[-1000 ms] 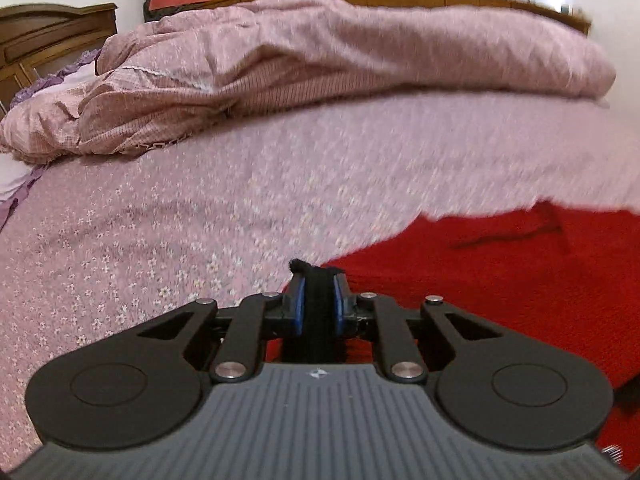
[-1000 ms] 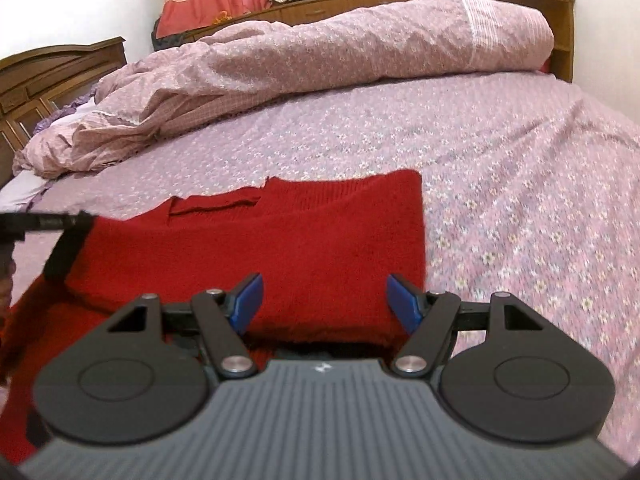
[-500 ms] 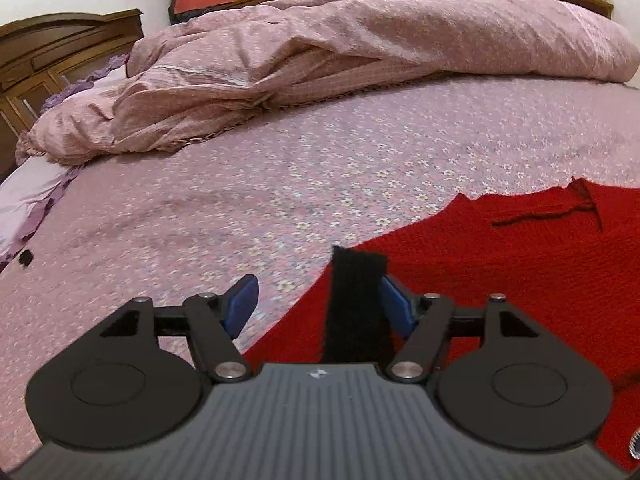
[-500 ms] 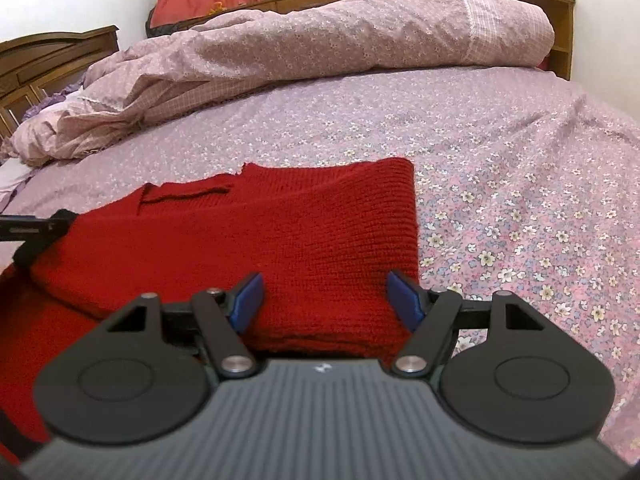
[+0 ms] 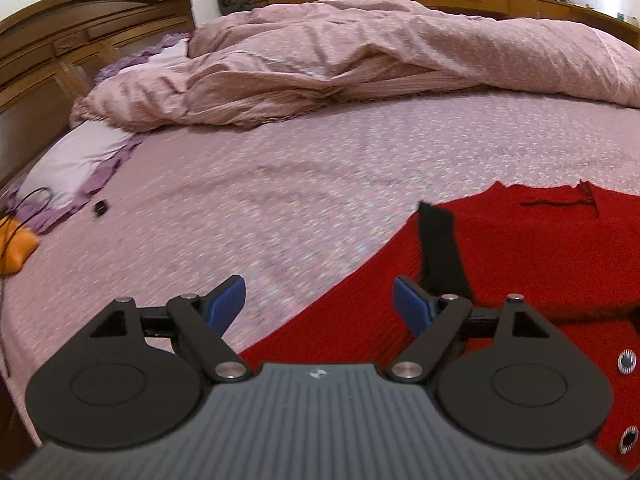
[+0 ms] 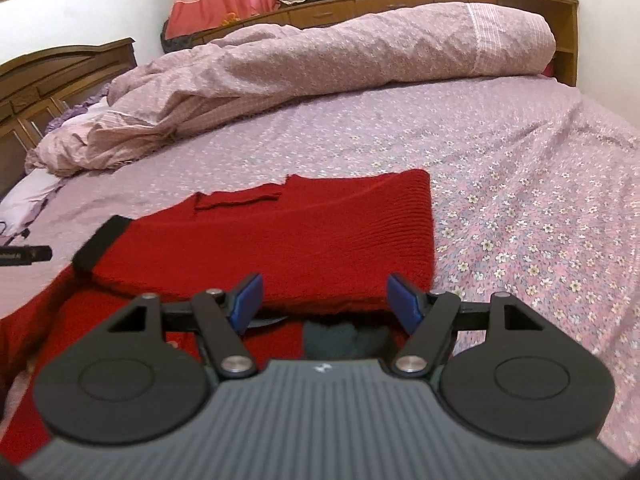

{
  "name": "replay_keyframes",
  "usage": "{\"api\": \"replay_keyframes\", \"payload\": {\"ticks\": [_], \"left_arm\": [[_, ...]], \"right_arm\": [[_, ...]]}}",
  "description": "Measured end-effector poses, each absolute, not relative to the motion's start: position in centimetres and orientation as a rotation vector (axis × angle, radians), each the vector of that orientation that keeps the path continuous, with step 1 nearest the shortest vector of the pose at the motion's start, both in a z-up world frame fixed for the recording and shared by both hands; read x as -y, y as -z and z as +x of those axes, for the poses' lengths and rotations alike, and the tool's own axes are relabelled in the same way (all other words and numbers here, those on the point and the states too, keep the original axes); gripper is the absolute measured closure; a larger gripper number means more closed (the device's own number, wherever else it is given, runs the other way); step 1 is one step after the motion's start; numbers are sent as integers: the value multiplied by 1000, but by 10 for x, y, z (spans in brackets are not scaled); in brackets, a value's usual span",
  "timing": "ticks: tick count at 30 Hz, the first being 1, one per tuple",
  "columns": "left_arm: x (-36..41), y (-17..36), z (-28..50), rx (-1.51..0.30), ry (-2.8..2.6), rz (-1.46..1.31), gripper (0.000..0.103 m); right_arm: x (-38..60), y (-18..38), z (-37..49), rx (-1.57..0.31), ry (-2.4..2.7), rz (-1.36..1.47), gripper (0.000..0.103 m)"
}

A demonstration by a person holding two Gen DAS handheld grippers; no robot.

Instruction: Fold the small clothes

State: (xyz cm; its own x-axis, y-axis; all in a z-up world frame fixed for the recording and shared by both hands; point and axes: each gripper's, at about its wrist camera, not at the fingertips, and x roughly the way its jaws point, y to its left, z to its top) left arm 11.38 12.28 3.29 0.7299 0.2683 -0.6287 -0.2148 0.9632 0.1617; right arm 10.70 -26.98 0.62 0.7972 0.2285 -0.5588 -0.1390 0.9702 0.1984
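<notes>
A red knit sweater lies on the flowered bedsheet, with a sleeve folded across its body. The sleeve's black cuff rests at the sweater's left side; it also shows in the left wrist view. My left gripper is open and empty, just left of the cuff at the sweater's left edge. My right gripper is open and empty over the sweater's near edge. Two buttons show at the lower right of the left wrist view.
A crumpled pink duvet lies across the far side of the bed. A wooden headboard and a pillow are at the left. An orange object with a black cable and a small black item lie near the pillow.
My left gripper was shut on the black cuff, then opened and let it go. It has since drawn back to the left, leaving the cuff on the sweater. The right gripper stayed open.
</notes>
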Motion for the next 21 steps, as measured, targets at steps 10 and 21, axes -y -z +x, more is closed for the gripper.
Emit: {"api": "replay_keyframes", "payload": {"ticks": [10, 21], "left_arm": [[-162, -35, 42, -738, -393, 48, 12], [-191, -2, -3, -815, -457, -39, 12]], "right_arm": [[258, -21, 68, -602, -244, 137, 33], [243, -16, 42, -639, -265, 129, 33]]}}
